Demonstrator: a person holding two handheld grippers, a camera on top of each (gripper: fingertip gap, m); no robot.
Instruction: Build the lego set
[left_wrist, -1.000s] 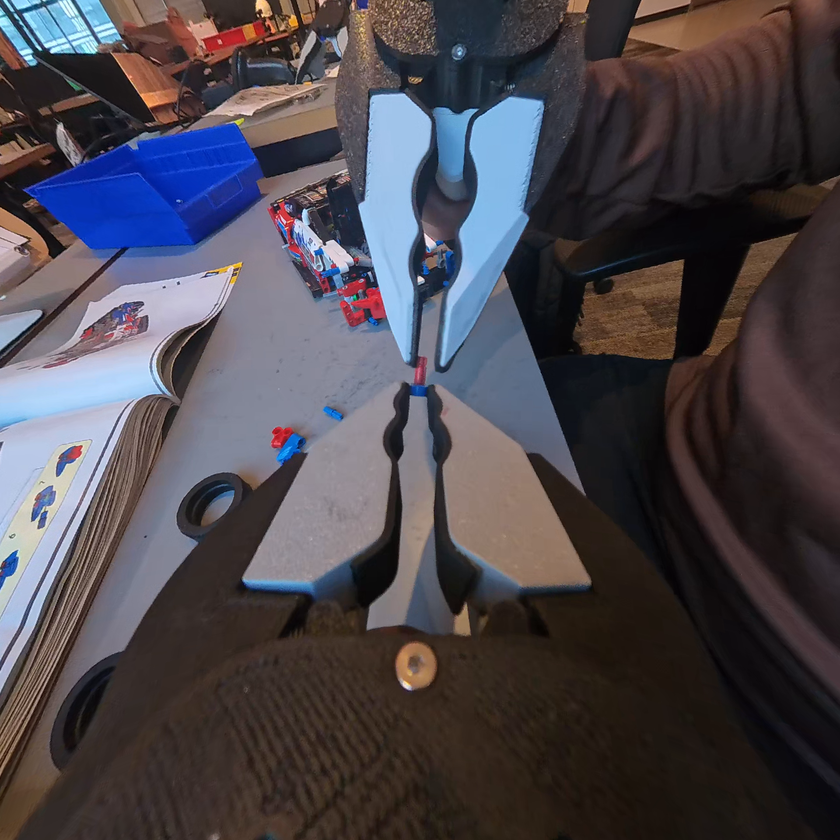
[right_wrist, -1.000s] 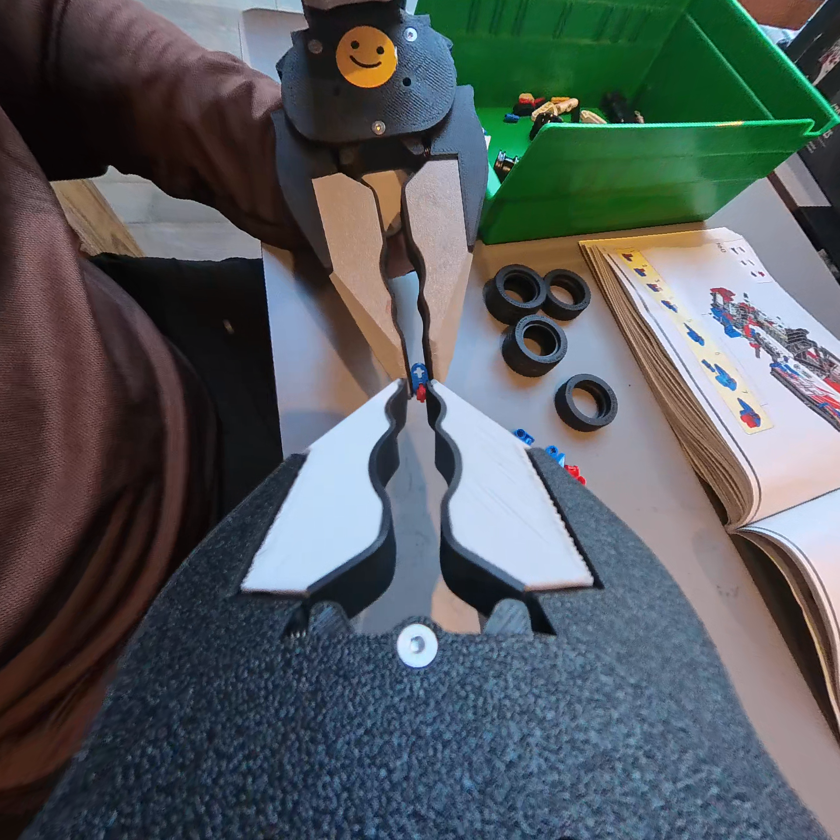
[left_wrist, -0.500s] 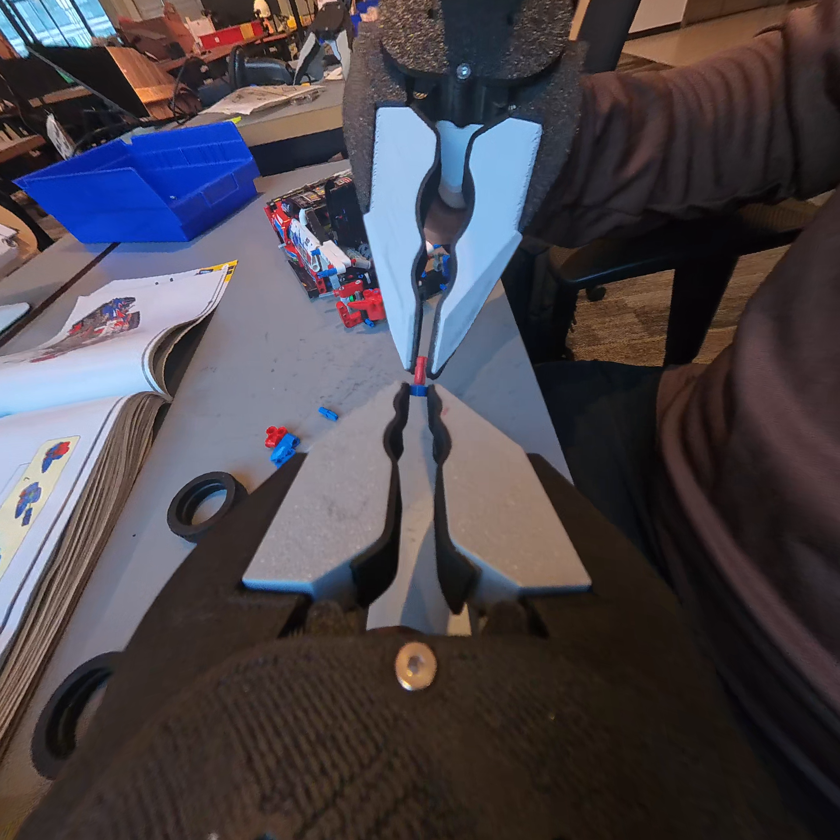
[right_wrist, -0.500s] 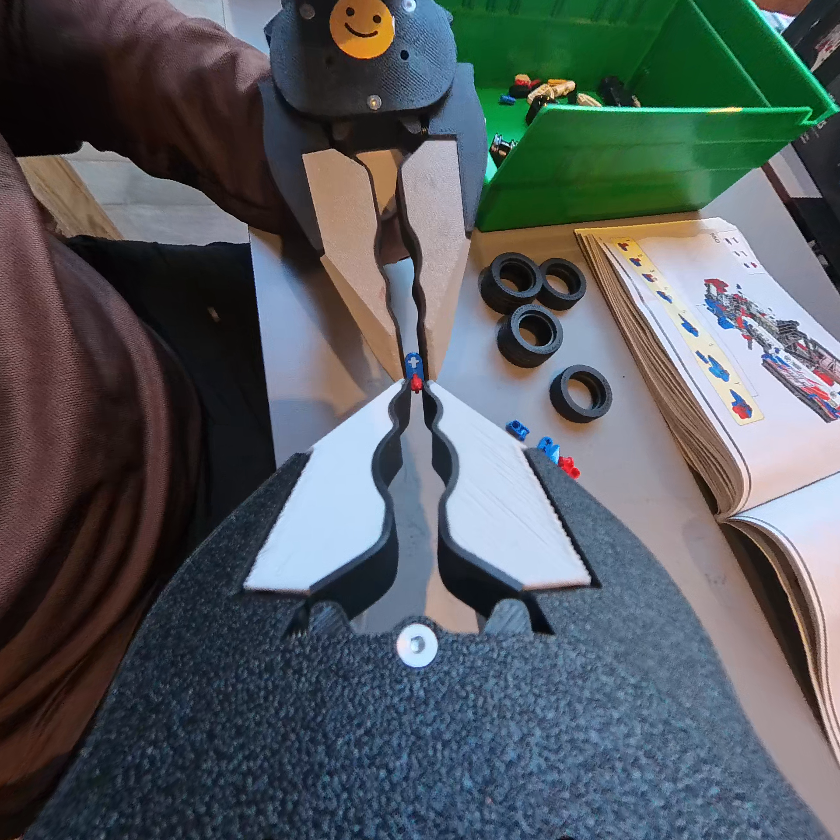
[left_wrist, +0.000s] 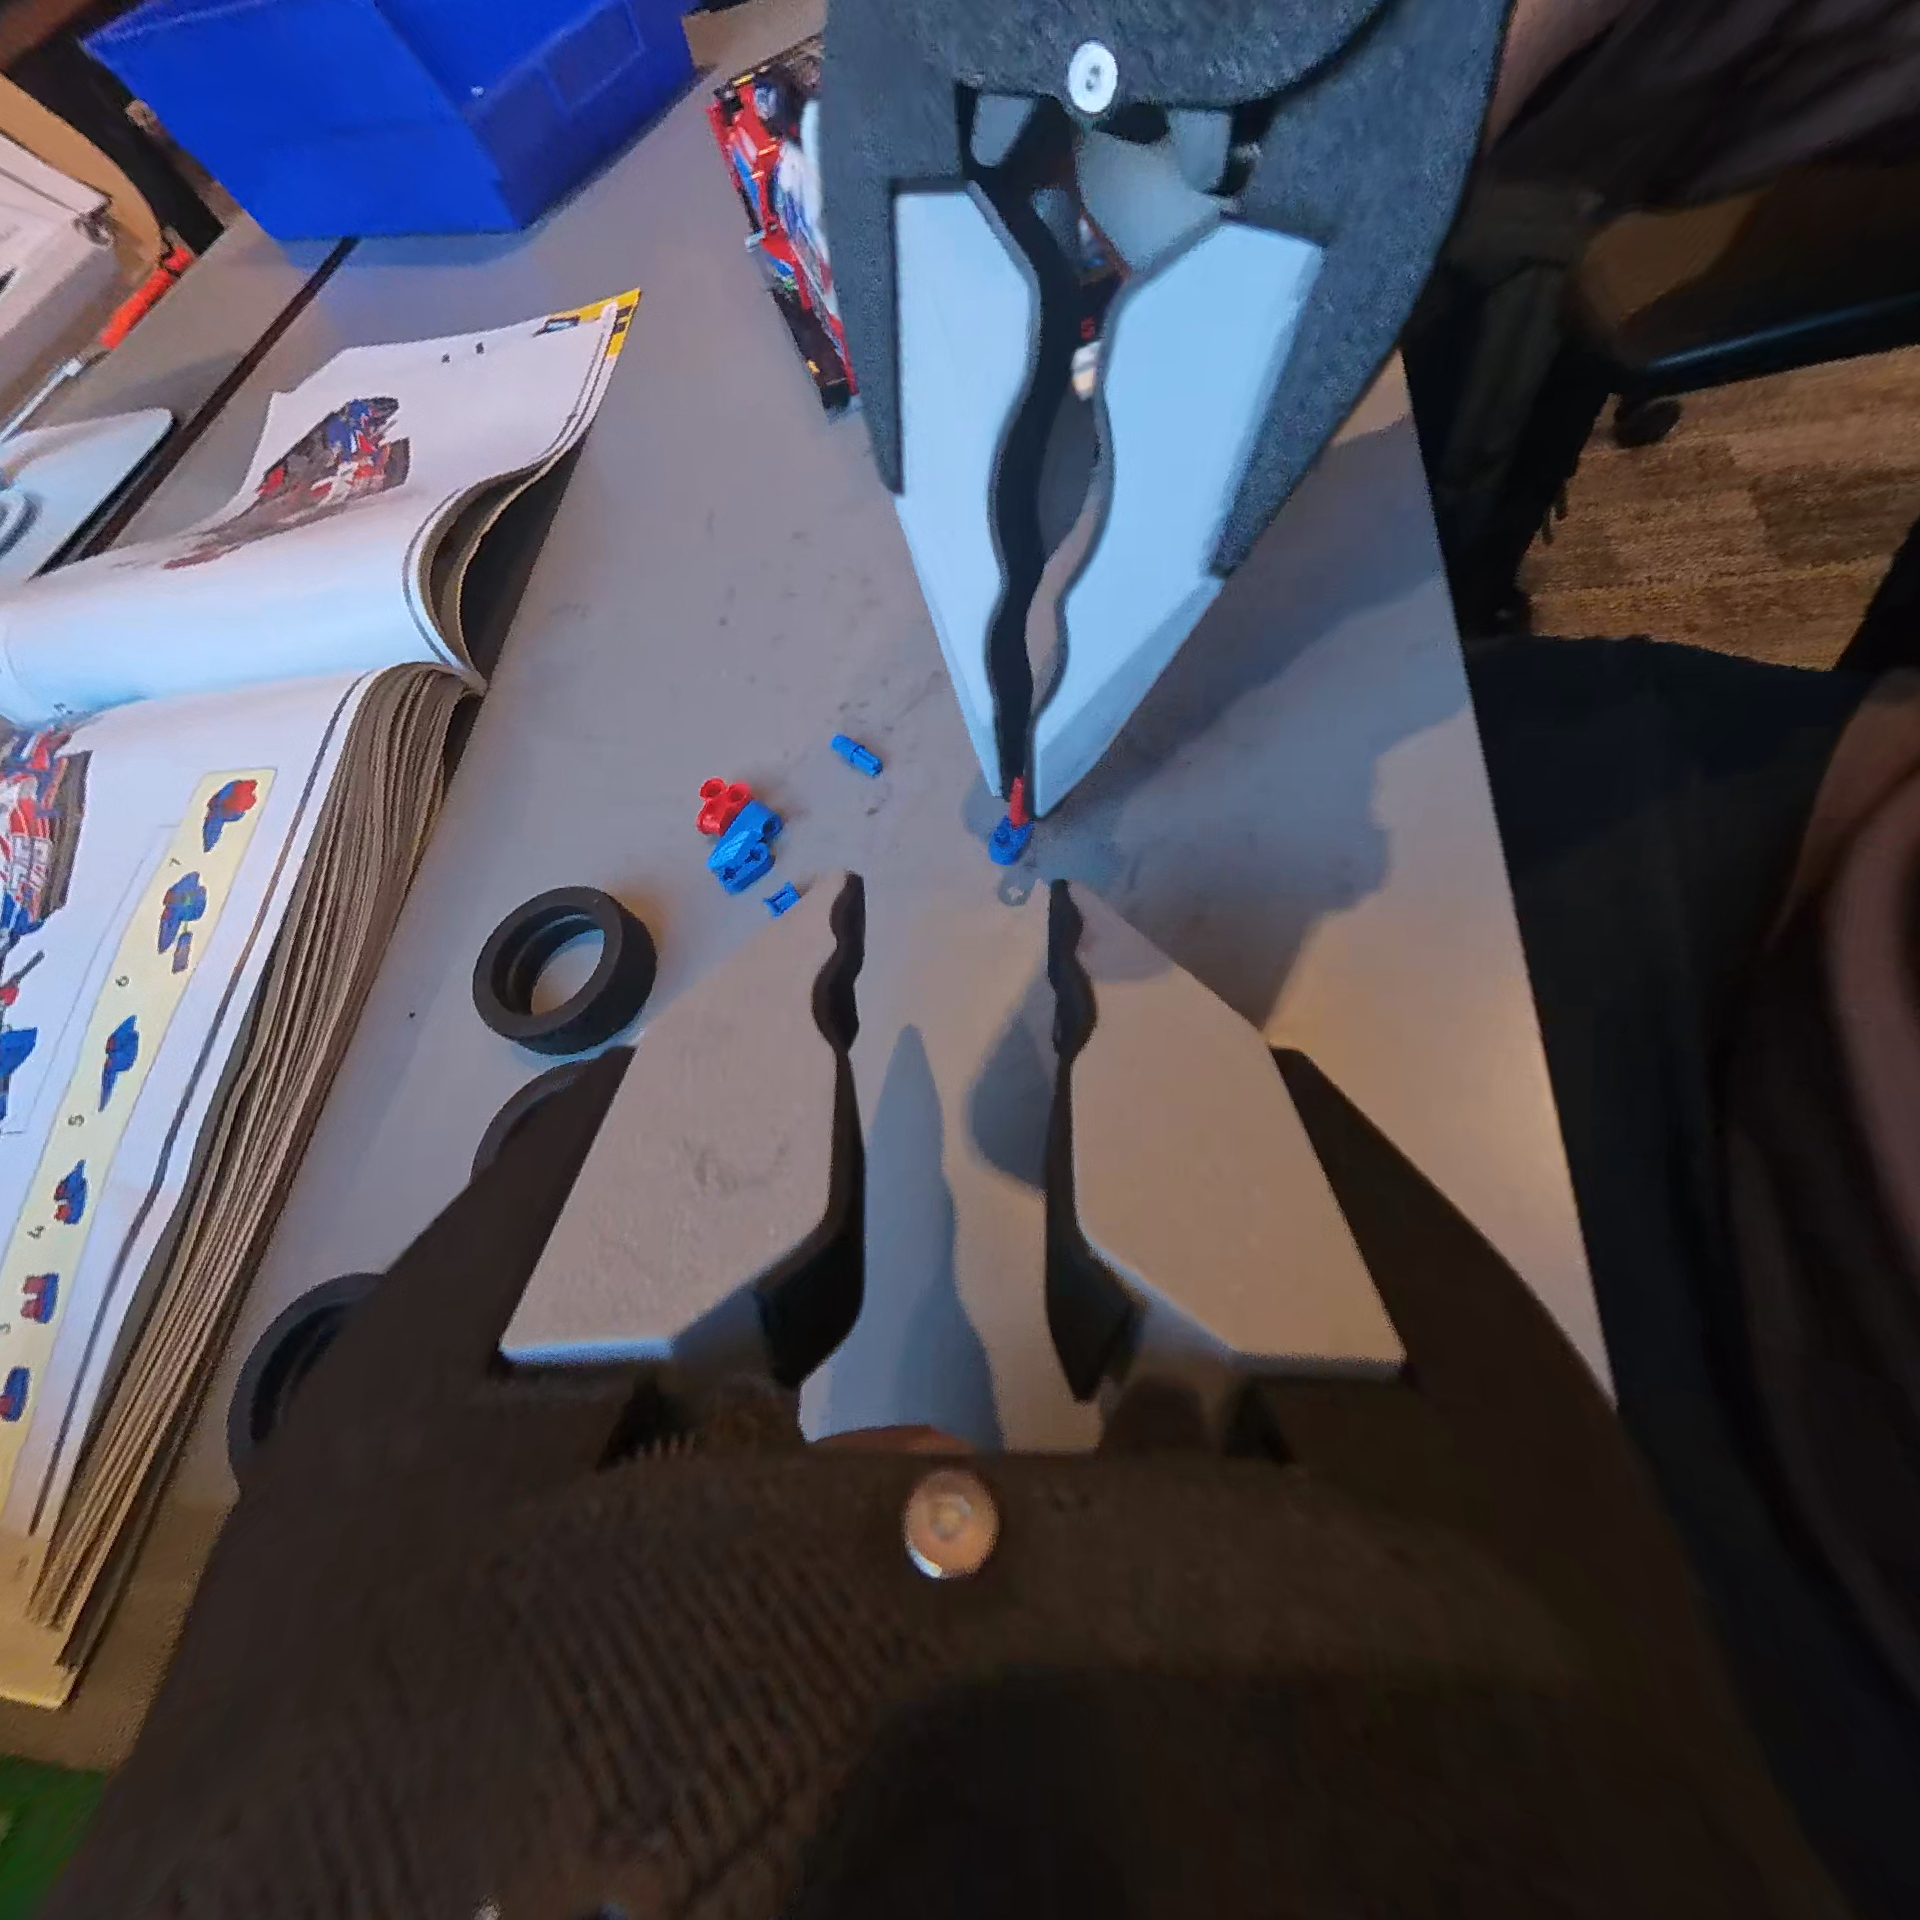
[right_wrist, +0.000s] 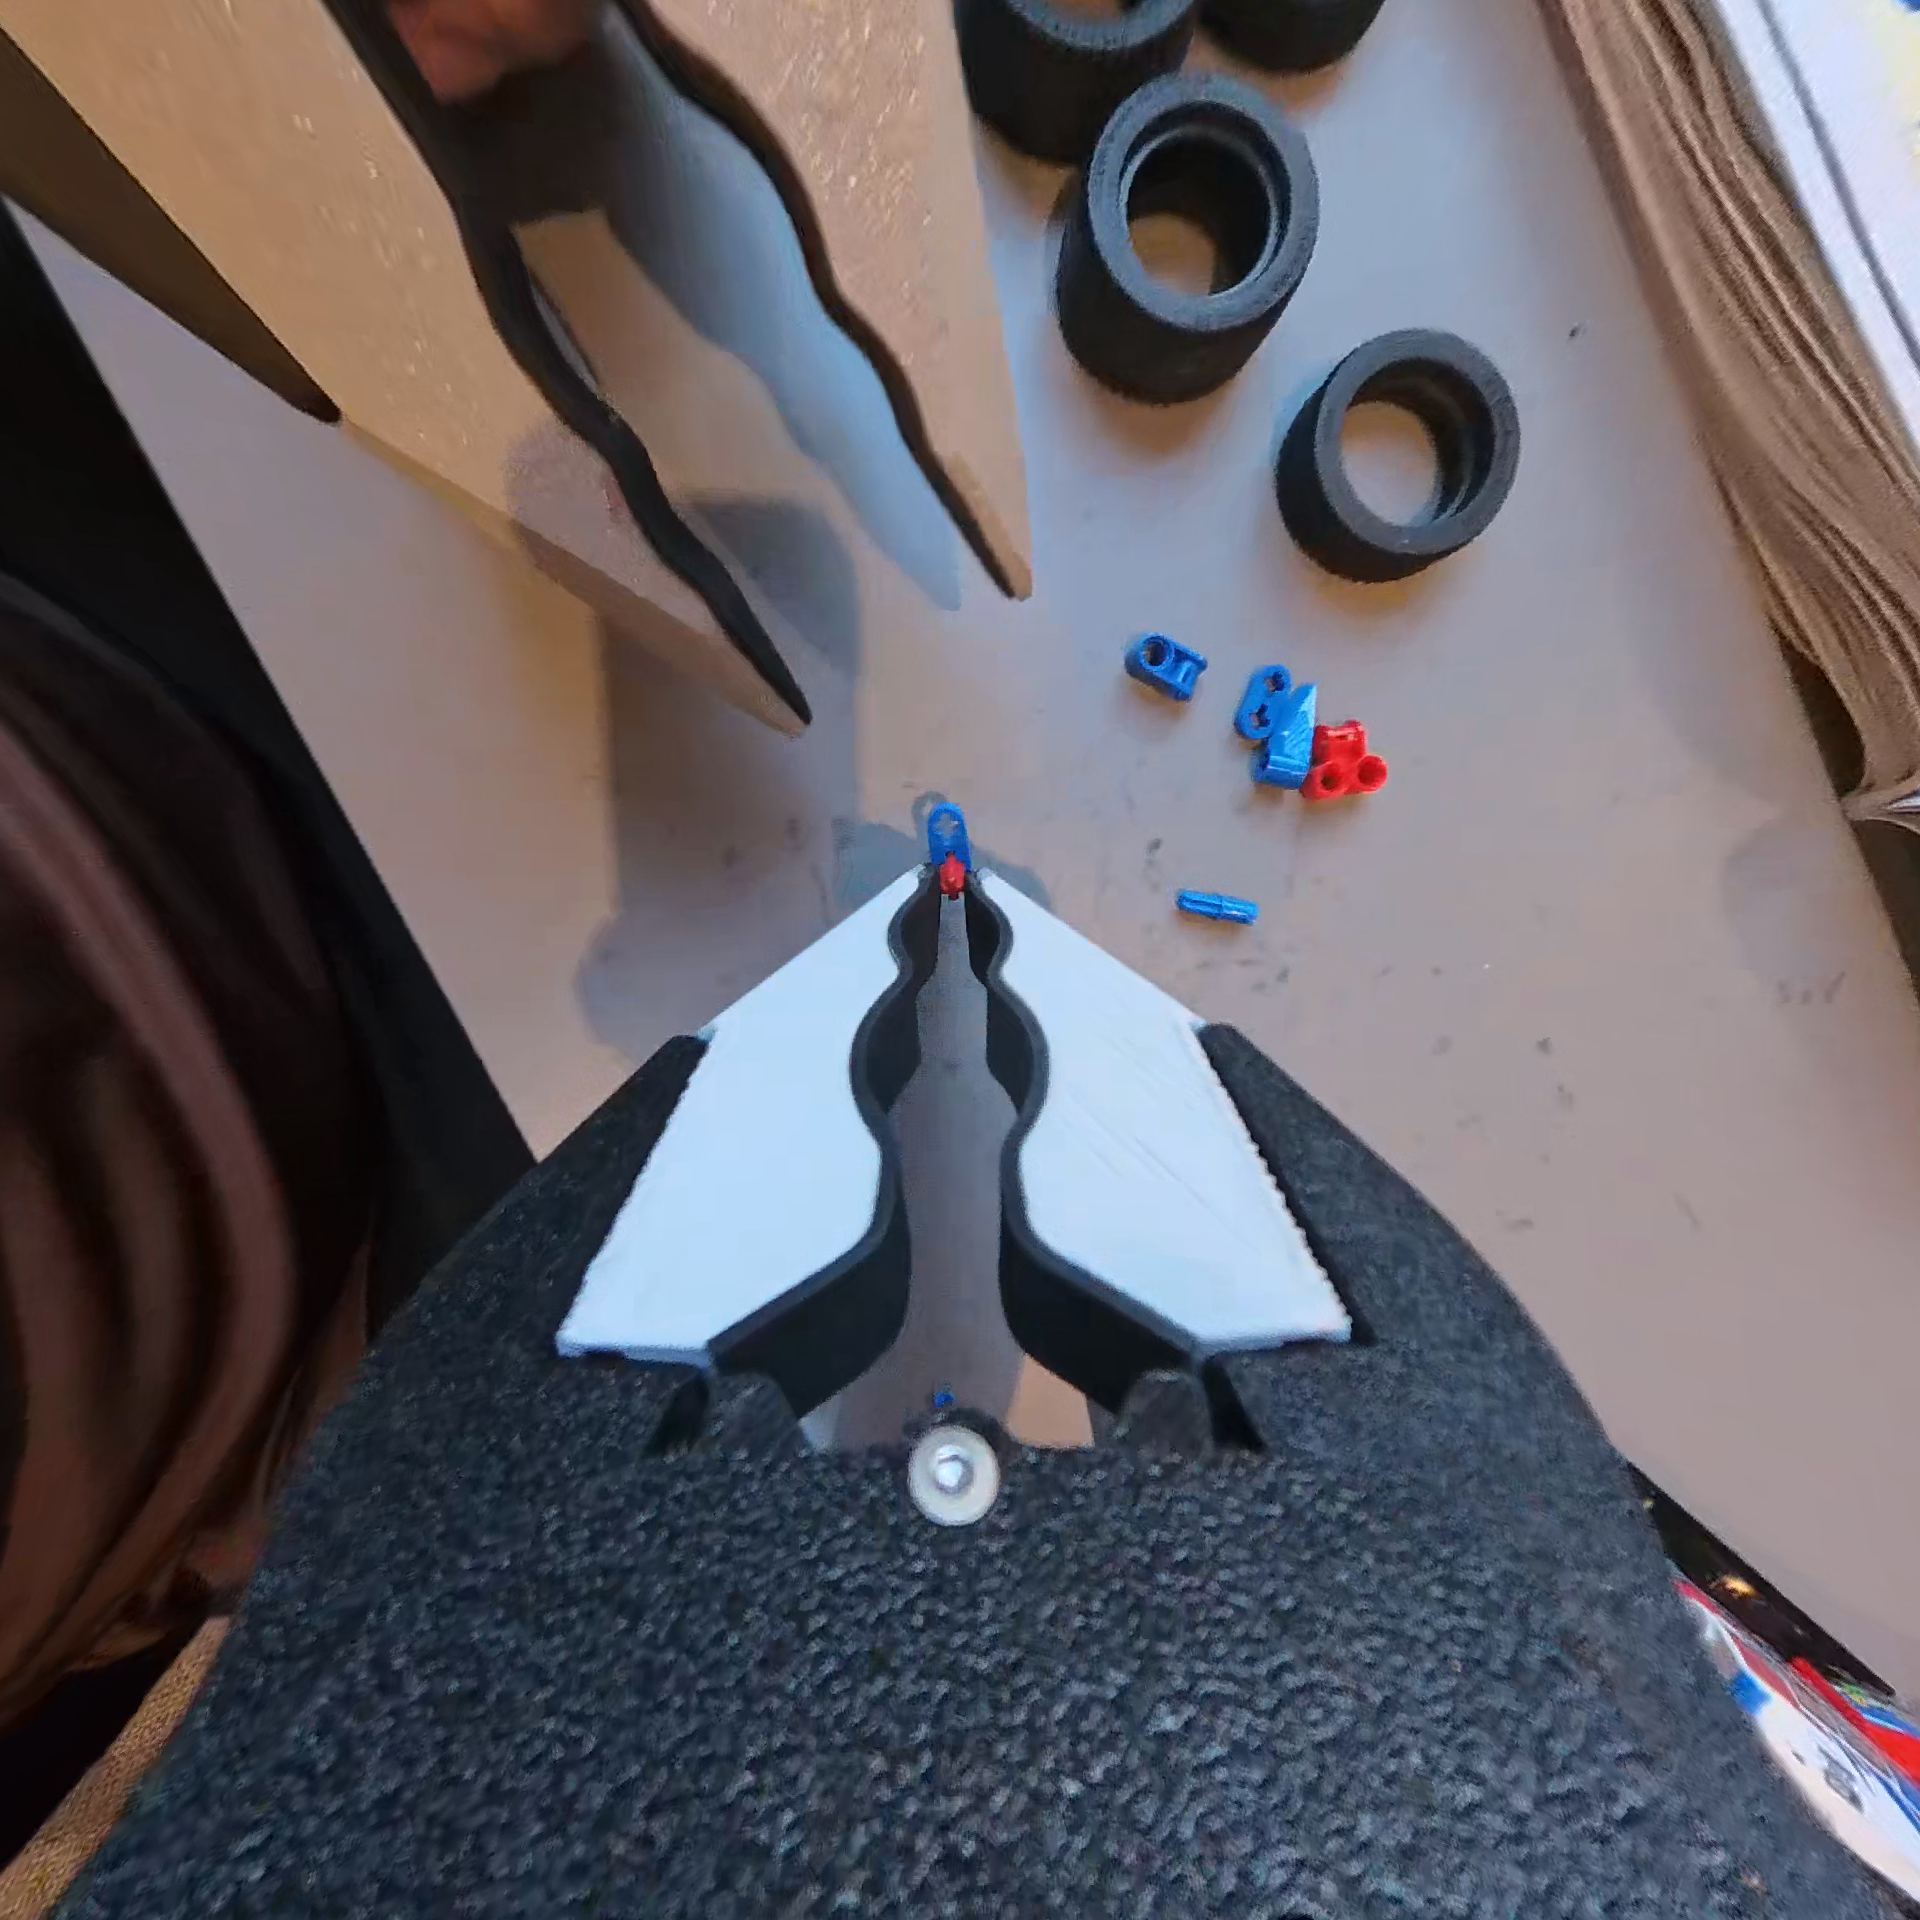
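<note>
My right gripper (right_wrist: 948, 878) is shut on a small red pin (right_wrist: 949, 879). A small blue connector (right_wrist: 945, 831) sits on the pin's far end, just above the grey table (right_wrist: 1455, 1091). The left wrist view shows the same: the right gripper (left_wrist: 1016, 802) pinches the red pin (left_wrist: 1018, 792), and the blue connector (left_wrist: 1008, 840) hangs at its tip. My left gripper (left_wrist: 953, 888) is open and empty, just short of the blue connector and not touching it. It also shows in the right wrist view (right_wrist: 909, 657), its fingers spread apart.
Loose blue and red pieces (left_wrist: 740, 836) and a blue pin (left_wrist: 856, 754) lie left of the grippers. Black tyres (left_wrist: 561, 968) (right_wrist: 1397, 452) lie near an open instruction book (left_wrist: 260, 644). A blue bin (left_wrist: 395, 104) and the part-built red model (left_wrist: 790, 239) stand farther back. My hands' fingertips stand some 4 cm from each other. The open instruction book (left_wrist: 260, 644) is about equally far from each gripper, around 25 cm.
My left gripper has opened and let go of the blue connector, which stays on the red pin in my right gripper. Both grippers have dropped closer to the table.
</note>
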